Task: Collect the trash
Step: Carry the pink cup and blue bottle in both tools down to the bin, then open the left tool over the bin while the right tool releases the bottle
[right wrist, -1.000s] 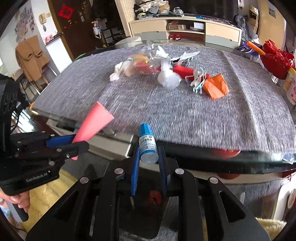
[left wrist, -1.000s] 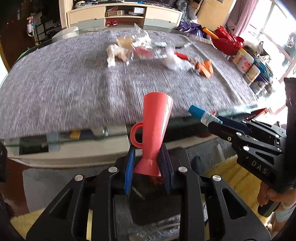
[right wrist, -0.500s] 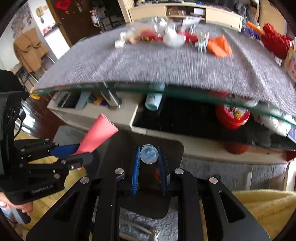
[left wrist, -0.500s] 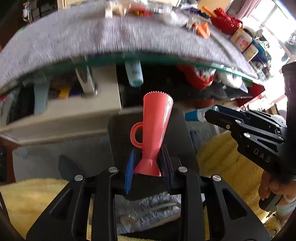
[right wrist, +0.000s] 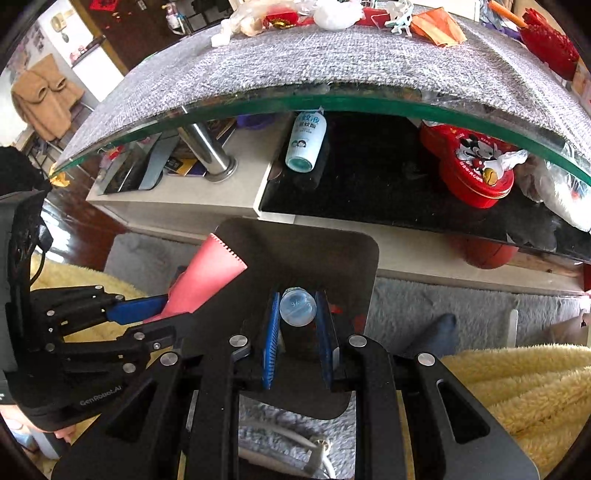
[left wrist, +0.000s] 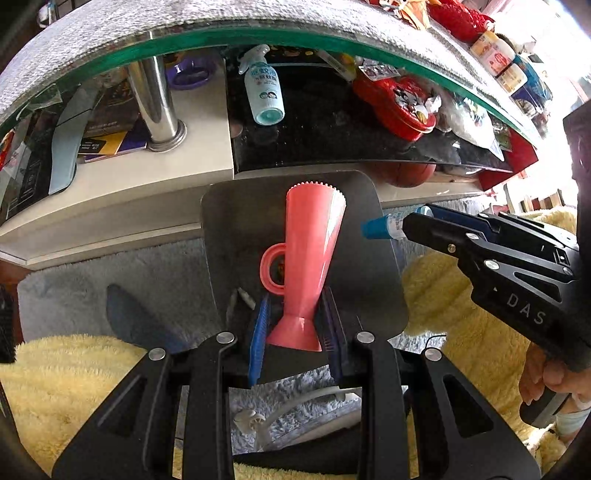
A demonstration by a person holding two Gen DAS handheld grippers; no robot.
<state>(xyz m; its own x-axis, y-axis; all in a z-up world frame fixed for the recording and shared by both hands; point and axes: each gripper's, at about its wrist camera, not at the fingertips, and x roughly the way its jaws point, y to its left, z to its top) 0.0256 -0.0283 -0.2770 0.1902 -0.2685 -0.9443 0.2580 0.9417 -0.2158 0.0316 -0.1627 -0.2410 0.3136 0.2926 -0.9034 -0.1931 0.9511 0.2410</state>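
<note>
My left gripper (left wrist: pixel 297 325) is shut on a pink plastic cone with a ring handle (left wrist: pixel 310 266), held by its flared base over a dark bin (left wrist: pixel 221 236) on the floor. In the right wrist view the same pink cone (right wrist: pixel 207 280) sticks out of the left gripper (right wrist: pixel 155 314) over the bin's left rim. My right gripper (right wrist: pixel 297 321) is shut on a small blue-capped bottle (right wrist: pixel 297 306), seen end-on above the bin (right wrist: pixel 354 266). The left wrist view shows that bottle (left wrist: pixel 380 225) poking from the right gripper (left wrist: pixel 410 225) at the bin's right edge. Both grippers point steeply down.
A glass table edge (right wrist: pixel 332 101) under a grey cloth (right wrist: pixel 332 59) holds several trash pieces (right wrist: pixel 332 13) at the back. The shelf below carries a spray bottle (left wrist: pixel 264 96), a red tin (right wrist: pixel 472 166) and a chrome leg (left wrist: pixel 157 107). Yellow fleece (right wrist: pixel 517 387) and grey rug (left wrist: pixel 110 266) surround the bin.
Both grippers have dropped from table height to below the glass edge and tipped downward; the dark bin now lies under them. Each still holds its item.
</note>
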